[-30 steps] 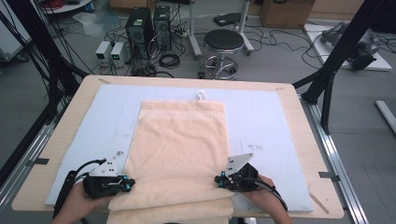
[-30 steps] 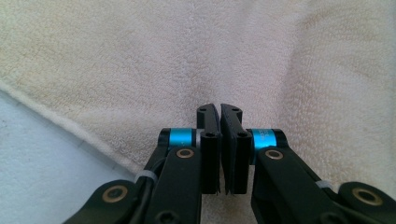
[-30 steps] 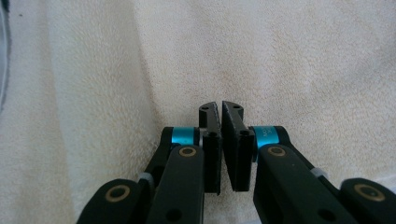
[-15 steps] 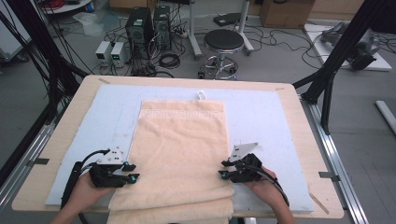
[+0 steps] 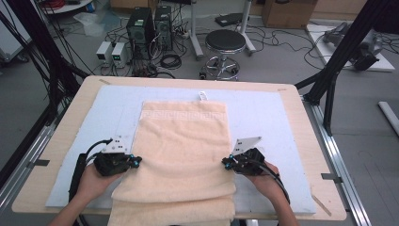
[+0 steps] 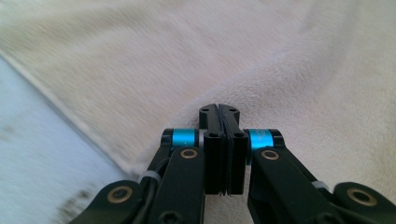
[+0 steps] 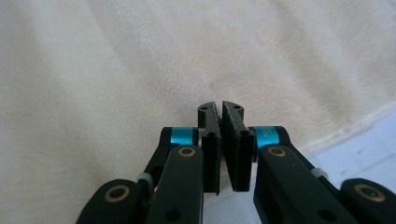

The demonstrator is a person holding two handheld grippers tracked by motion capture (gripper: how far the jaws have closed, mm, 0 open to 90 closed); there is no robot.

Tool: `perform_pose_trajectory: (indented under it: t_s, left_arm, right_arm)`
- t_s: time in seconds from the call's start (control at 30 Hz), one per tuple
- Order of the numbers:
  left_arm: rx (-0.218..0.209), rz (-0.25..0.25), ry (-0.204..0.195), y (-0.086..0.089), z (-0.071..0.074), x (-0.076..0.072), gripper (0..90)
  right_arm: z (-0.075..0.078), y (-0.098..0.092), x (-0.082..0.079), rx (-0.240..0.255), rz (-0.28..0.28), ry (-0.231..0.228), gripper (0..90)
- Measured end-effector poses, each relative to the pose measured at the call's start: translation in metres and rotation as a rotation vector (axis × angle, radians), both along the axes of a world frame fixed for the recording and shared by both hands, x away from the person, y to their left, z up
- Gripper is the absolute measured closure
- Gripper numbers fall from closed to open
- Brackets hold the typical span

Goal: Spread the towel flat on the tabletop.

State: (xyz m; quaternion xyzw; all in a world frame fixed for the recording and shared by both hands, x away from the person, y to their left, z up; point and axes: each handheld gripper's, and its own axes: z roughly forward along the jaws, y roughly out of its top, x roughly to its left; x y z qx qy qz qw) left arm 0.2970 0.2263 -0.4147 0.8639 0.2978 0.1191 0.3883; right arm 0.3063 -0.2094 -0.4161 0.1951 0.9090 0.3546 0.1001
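Note:
A beige towel point(image 5: 183, 141) lies lengthwise on a pale blue mat point(image 5: 263, 113), and its near end hangs over the table's front edge. My left gripper point(image 5: 139, 161) is at the towel's left edge and my right gripper point(image 5: 225, 162) is at its right edge, both pointing inward. Both have just closed. In the left gripper view the left gripper point(image 6: 219, 108) has its jaws pressed together over the towel point(image 6: 187, 46), with no cloth visible between them. In the right gripper view the right gripper point(image 7: 219, 106) also has its jaws together at the towel point(image 7: 93, 70).
The wooden table point(image 5: 70, 117) extends beyond the mat on all sides. On the floor past the far edge are a round stool point(image 5: 225, 42) and computer boxes point(image 5: 146, 23) among cables. Black frame posts point(image 5: 339, 61) stand at the right, and more at the left.
Both hands have slid their grippers away from the person, along the towel's side edges. The towel's near part now shows a layered fold.

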Motion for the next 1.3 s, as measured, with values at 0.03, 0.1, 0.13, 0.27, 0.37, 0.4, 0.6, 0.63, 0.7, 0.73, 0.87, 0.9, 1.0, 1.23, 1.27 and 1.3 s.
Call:
perform_pose_trajectory:
  t_s: [0.03,0.1,0.13,0.27,0.37,0.4,0.6,0.63,0.7,0.73,0.87,0.9,1.0,1.23,1.27,1.3]
  left_arm:
    - [-0.004,0.014,-0.007,-0.001,0.001,0.005,88.5]
    - [-0.014,0.036,-0.010,-0.002,0.001,0.013,88.5]
    - [-0.009,0.048,-0.011,-0.003,0.000,0.016,88.5]
    - [-0.008,0.058,0.014,-0.002,-0.004,0.022,80.8]
    - [-0.044,0.031,-0.011,-0.002,0.003,0.012,72.9]
    - [-0.055,0.009,-0.021,-0.001,0.006,0.006,71.2]
    - [-0.077,-0.055,-0.054,0.004,0.019,-0.024,64.6]
    - [-0.082,-0.068,-0.060,0.005,0.021,-0.030,63.5]
    - [-0.085,-0.085,-0.064,0.006,0.022,-0.039,60.7]
    - [-0.094,-0.095,-0.066,0.006,0.022,-0.046,59.3]
    - [-0.073,-0.159,-0.056,0.003,0.013,-0.062,54.9]
    - [-0.057,-0.173,-0.043,0.002,0.010,-0.064,54.0]
    - [-0.022,-0.201,0.003,-0.002,-0.001,-0.063,53.5]
    - [0.020,-0.269,0.050,-0.014,-0.010,-0.054,87.8]
    - [0.008,-0.246,0.038,-0.015,-0.007,-0.049,88.4]
    - [-0.004,-0.231,0.034,-0.016,-0.005,-0.045,88.6]
  right_arm:
    - [0.001,-0.001,0.002,0.001,-0.008,-0.001,86.0]
    - [-0.001,-0.003,0.009,0.007,-0.028,0.002,85.8]
    - [-0.002,-0.004,0.012,0.011,-0.043,0.017,85.5]
    - [-0.002,-0.006,0.015,0.050,-0.070,0.008,80.2]
    - [0.006,-0.008,0.006,0.077,-0.049,-0.020,73.7]
    - [0.008,-0.008,0.003,0.082,-0.045,-0.024,72.0]
    - [0.025,-0.010,-0.029,0.118,0.013,-0.071,64.5]
    - [0.027,-0.010,-0.033,0.123,0.021,-0.073,63.4]
    - [0.031,-0.007,-0.042,0.124,0.051,-0.075,61.8]
    - [0.031,-0.006,-0.046,0.124,0.064,-0.075,60.5]
    - [0.023,0.000,-0.062,0.090,0.119,-0.064,53.3]
    - [0.019,0.002,-0.063,0.075,0.128,-0.050,51.4]
    - [0.006,0.006,-0.063,0.031,0.136,-0.038,50.1]
    - [-0.010,0.020,-0.057,-0.073,0.192,0.016,81.3]
    - [-0.007,0.020,-0.055,-0.068,0.180,0.013,81.9]
    - [-0.003,0.019,-0.050,-0.052,0.168,0.000,82.1]
